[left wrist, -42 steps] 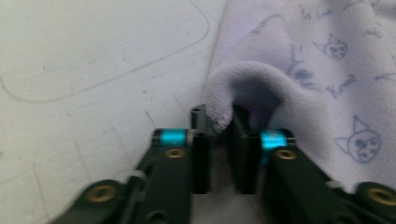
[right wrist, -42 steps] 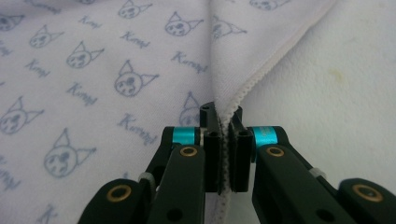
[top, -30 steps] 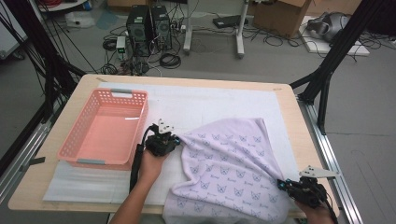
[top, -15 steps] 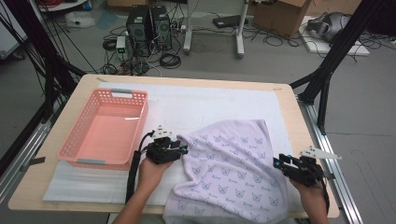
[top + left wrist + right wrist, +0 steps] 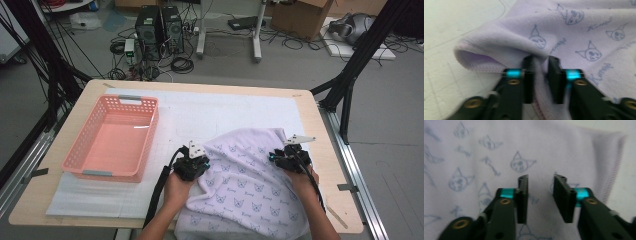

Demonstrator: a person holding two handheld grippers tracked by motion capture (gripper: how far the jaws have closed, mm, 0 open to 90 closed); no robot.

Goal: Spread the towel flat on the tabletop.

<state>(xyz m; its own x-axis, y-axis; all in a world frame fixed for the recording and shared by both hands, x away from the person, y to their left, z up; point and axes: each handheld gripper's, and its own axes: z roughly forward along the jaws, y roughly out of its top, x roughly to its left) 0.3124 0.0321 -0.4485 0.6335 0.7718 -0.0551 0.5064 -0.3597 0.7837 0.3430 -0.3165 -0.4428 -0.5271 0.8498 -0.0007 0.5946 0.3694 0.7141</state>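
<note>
Since the earlier frames, my right gripper [image 5: 281,156] had travelled from the near right corner of the table [image 5: 320,127] up onto the towel [image 5: 245,185], and the far corner was folded back toward me. My left gripper [image 5: 540,65] had shifted little; its jaws were clenched on a pinch of the towel's hemmed edge. Right jaws stood apart, nothing between them, hovering over printed cloth near its stitched edge. Towel lay on the white mat [image 5: 200,112], right of the pink basket [image 5: 112,137], its near end hanging over the table edge. Judgement: cloth is light, soft, limp; it will sag and bunch. Best grip: hem or corner, both sides.
</note>
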